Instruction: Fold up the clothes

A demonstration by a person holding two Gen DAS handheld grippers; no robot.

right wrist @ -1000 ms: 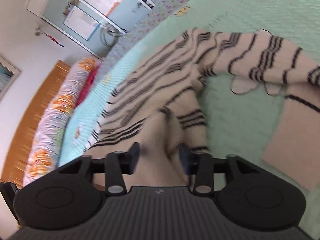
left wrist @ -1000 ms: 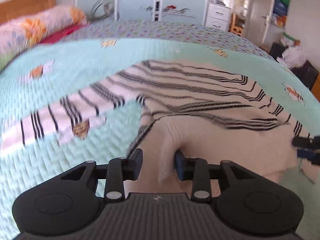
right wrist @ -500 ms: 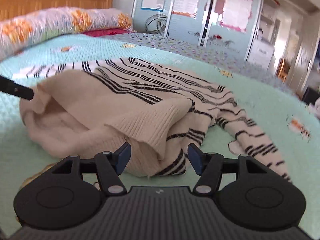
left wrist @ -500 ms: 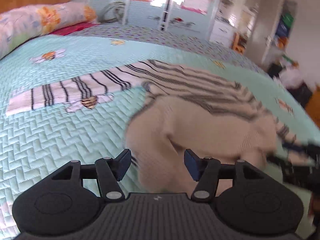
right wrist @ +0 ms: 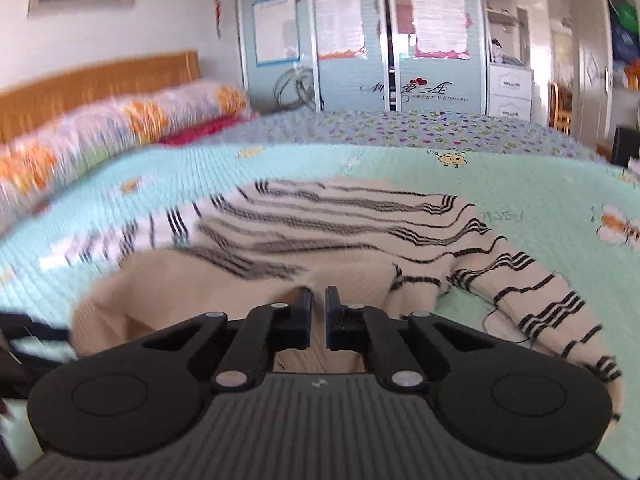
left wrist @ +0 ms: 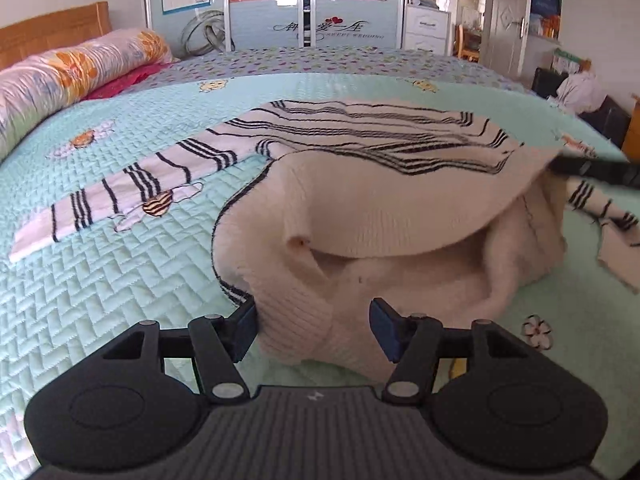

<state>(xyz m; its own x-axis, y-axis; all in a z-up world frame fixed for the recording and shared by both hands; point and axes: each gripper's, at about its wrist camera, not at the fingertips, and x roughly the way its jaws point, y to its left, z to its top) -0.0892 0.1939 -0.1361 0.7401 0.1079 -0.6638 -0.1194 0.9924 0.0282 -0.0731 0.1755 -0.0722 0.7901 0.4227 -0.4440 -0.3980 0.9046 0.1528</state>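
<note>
Now the cream sweater [left wrist: 400,208] with black stripes lies heaped on the green quilt [left wrist: 100,288], its ribbed hem bunched between the spread fingers of the left gripper [left wrist: 312,326], which have just been opening and do not press it. The right gripper [right wrist: 319,312] has just snapped closed, pinching a fold of the sweater's cream edge. Beyond both, one striped sleeve [left wrist: 120,196] stretches flat toward the pillow [left wrist: 72,68].

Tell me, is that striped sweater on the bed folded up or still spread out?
Partly folded. The sweater's plain hem end is turned back over itself in a loose hump, while one striped sleeve lies stretched flat across the bedspread.
</note>
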